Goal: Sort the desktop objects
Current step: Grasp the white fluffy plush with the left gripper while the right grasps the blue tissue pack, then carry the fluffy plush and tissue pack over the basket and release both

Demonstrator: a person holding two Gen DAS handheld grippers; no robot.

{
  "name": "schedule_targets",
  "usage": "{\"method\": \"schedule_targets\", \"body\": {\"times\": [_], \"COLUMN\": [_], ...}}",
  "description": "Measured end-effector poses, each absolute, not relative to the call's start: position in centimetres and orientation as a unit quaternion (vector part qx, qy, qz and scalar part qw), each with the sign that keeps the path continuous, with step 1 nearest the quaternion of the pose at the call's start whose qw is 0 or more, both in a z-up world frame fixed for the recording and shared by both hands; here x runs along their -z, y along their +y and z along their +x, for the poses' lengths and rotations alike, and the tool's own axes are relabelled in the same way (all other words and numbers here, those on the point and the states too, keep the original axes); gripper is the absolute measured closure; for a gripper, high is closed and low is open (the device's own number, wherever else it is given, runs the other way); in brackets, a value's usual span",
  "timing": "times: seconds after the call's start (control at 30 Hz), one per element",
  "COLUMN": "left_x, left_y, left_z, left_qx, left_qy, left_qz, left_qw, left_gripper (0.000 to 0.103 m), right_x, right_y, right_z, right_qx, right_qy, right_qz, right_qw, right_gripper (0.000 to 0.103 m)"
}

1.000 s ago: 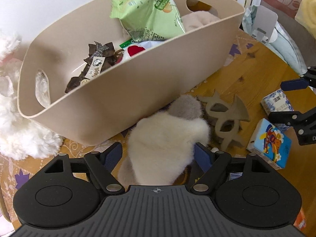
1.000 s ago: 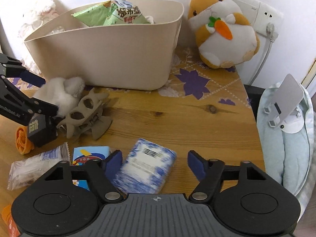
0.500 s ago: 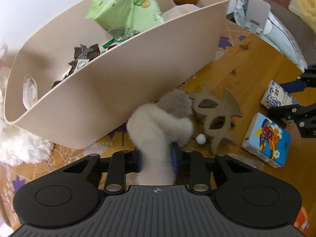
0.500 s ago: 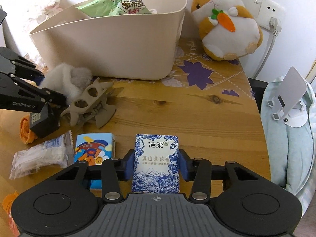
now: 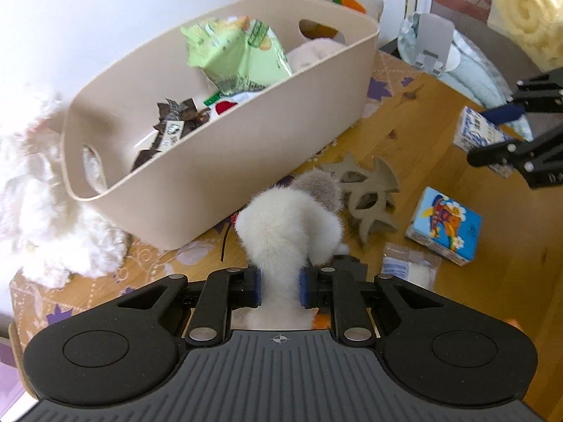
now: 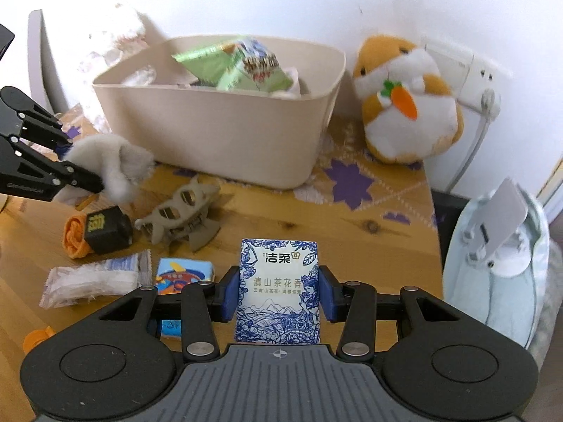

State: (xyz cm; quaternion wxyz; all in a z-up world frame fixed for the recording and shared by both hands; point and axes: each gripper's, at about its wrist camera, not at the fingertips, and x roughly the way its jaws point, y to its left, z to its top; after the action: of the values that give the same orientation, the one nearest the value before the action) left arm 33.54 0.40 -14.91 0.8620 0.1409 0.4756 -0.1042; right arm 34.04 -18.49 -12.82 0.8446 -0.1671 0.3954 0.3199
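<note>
Lifted off wooden table [image 6: 288, 211] since prior frame: fluffy white-grey plush toy [image 5: 288, 225] and blue-white tissue pack [image 6: 279, 290], L gripper [image 5: 279, 290] closing, pinching plush in front of beige plastic bin [image 5: 246, 147], R gripper [image 6: 279, 293] clamped on pack, near grey claw hair clip [image 6: 179, 212].

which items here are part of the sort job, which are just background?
In the job: fluffy white toy in left hand-held gripper, jaws closing; blue-white tissue pack in right hand-held gripper; beige bin; hair claw; cartoon tissue pack.

Lying about: hamster plush, phone stand, wall socket.
</note>
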Motion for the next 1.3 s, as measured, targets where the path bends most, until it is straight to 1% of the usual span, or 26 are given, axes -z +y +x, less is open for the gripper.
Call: {"method": "schedule_targets", "body": {"times": [0.27,0.6,0.87,1.0,1.17,1.3], "left_x": [11.1,6.3,3.3,2.1,1.5,2.0], "left_y": [1.9,3.7,5.6,5.9,6.2,6.1], "left_z": [31.3,31.2,33.7,35.5,37.7,39.6], "left_qx": [0.097,0.069,0.027,0.006,-0.009,-0.024], "left_qy": [0.445,0.396,0.363,0.344,0.335,0.339], "left_qz": [0.139,0.131,0.117,0.126,0.118,0.087], "left_qw": [0.879,0.906,0.924,0.931,0.935,0.937], "left_gripper": [0.084,0.084,0.084,0.084,0.084,0.084], "right_x": [9.2,5.2,1.7,1.0,0.7,1.0], "right_y": [-18.1,-16.0,-13.9,-12.4,-10.3,-8.9], "right_z": [33.9,35.7,38.8,40.3,42.3,43.9], "right_qx": [-0.34,-0.353,-0.344,-0.335,-0.328,-0.321], "right_qy": [0.354,0.3,0.25,0.234,0.226,0.235], "right_qz": [-0.173,-0.19,-0.194,-0.197,-0.2,-0.178], "right_qw": [0.854,0.865,0.884,0.891,0.895,0.9], "right_gripper": [0.06,0.06,0.06,0.06,0.06,0.06]}}
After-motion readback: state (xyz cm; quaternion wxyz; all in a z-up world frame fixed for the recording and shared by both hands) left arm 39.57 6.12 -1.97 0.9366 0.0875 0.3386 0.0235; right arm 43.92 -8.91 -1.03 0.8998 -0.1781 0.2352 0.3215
